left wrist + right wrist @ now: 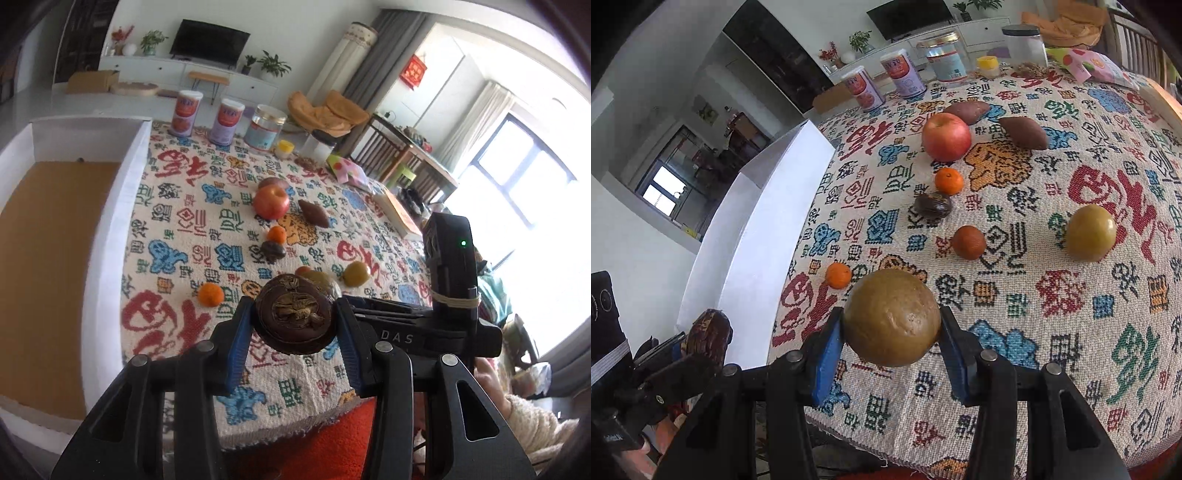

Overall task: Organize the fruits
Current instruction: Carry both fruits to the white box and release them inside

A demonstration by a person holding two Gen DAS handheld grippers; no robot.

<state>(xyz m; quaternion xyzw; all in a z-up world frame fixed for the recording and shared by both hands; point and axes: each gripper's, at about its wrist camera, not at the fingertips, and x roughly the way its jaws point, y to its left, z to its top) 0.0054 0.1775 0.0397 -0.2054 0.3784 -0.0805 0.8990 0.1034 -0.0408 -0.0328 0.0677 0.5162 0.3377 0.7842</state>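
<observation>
Here, from the biggest thing down:

- The bench (1071, 332), under its patterned cloth, stretches out ahead of both your pairs of fingers.
- The white box (122, 206) stands at the bench's edge, to the left of your left fingers; its brown floor shows bare.
- Your right gripper (892, 356) has its fingers clamped on a round olive-brown fruit (892, 317), held above the near edge of the cloth.
- Your left gripper (293, 341) has its fingers pressed on both sides of a dark brown wrinkled fruit (293, 314), also lifted off the cloth.
- A red apple (946, 137) lies far ahead of the right fingers, with two brown oblong fruits (1023, 133) just beyond it.
- A yellow-green round fruit (1090, 233) sits ahead and to the right of the right fingers.
- A reddish-brown fruit (968, 242) and a dark wrinkled one (932, 207) lie straight ahead.
- Two small oranges rest on the cloth: one (948, 181) near the apple, the other (837, 275) just left of the held olive fruit.
</observation>
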